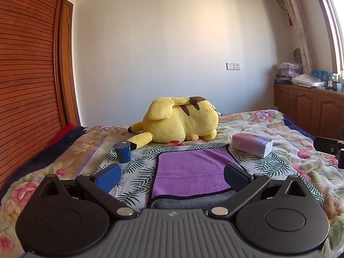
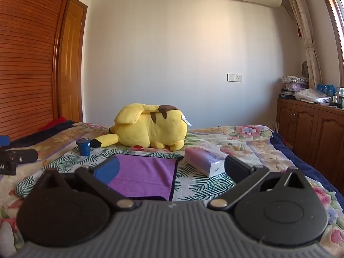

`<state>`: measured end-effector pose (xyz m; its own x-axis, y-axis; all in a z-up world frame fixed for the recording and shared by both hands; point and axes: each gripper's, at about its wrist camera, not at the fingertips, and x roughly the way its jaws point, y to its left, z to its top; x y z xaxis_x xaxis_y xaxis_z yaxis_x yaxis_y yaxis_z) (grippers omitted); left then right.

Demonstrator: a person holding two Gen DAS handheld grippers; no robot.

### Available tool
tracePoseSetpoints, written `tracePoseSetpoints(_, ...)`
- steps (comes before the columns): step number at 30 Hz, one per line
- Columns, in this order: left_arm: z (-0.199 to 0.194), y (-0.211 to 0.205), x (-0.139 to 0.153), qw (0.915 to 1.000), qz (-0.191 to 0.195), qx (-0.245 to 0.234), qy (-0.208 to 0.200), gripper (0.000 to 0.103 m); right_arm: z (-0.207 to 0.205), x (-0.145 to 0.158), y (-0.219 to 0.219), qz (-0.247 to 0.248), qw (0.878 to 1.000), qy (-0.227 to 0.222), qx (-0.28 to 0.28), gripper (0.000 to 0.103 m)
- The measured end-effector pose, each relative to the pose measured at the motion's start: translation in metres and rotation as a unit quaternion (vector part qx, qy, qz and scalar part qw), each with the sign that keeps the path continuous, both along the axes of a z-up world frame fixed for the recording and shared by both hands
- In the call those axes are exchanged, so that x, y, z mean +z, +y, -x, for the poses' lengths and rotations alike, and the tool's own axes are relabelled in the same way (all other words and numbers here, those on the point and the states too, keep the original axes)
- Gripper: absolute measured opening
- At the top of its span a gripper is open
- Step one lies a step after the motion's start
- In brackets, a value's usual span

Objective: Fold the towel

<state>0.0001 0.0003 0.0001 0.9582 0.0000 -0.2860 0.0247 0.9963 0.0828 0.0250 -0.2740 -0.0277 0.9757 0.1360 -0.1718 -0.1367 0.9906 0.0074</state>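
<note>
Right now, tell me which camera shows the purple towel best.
The left wrist view: the purple towel lies centred between open fingers, both side edges visible, its grey underside showing at the near edge. The right wrist view shows it off to the left, partly hidden behind a finger.

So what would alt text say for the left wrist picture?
A purple towel lies flat on a floral bedspread, framed by the open left gripper. Beyond sit a yellow plush toy, a blue cup and a tissue pack.

Yellow plush toy [image 1: 180, 121], blue cup [image 1: 123, 152] and tissue pack [image 1: 252, 145] on floral bedspread [image 1: 286, 133]
</note>
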Motion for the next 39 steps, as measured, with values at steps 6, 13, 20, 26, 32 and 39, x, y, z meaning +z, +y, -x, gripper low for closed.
tracePoseSetpoints(6, -0.0006, 0.0003, -0.0006, 1.0, -0.006, 0.0, -0.002, 0.087, 0.0003, 0.0, 0.0004, 0.0, 1.0, 0.001, 0.0, 0.103)
tracePoseSetpoints(13, -0.0004, 0.0004, -0.0006, 1.0, -0.005, -0.001, -0.002, 0.087, 0.0002, -0.0003, 0.0008, 0.0, 1.0, 0.001, 0.0, 0.103)
tracePoseSetpoints(20, 0.001, -0.0019, -0.0036, 1.0, -0.005, 0.0, -0.002, 0.087, 0.0001, -0.0005, 0.001, 0.0, 1.0, 0.001, 0.0, 0.103)
tracePoseSetpoints(26, 0.0005, -0.0007, -0.003, 1.0, -0.005, -0.001, -0.001, 0.087, 0.0005, 0.0, 0.0011, 0.0, 1.0, 0.001, 0.0, 0.103)
tracePoseSetpoints(32, 0.0003, -0.0006, -0.0032, 1.0, -0.005, -0.001, -0.001, 0.087, 0.0003, 0.0006, 0.0013, 0.0, 1.0, 0.002, 0.0, 0.103)
tracePoseSetpoints(39, 0.0003, -0.0004, -0.0036, 1.0, -0.005, -0.001, -0.001, 0.087, 0.0001, 0.0011, 0.0015, 0.0, 1.0, 0.002, 0.0, 0.103)
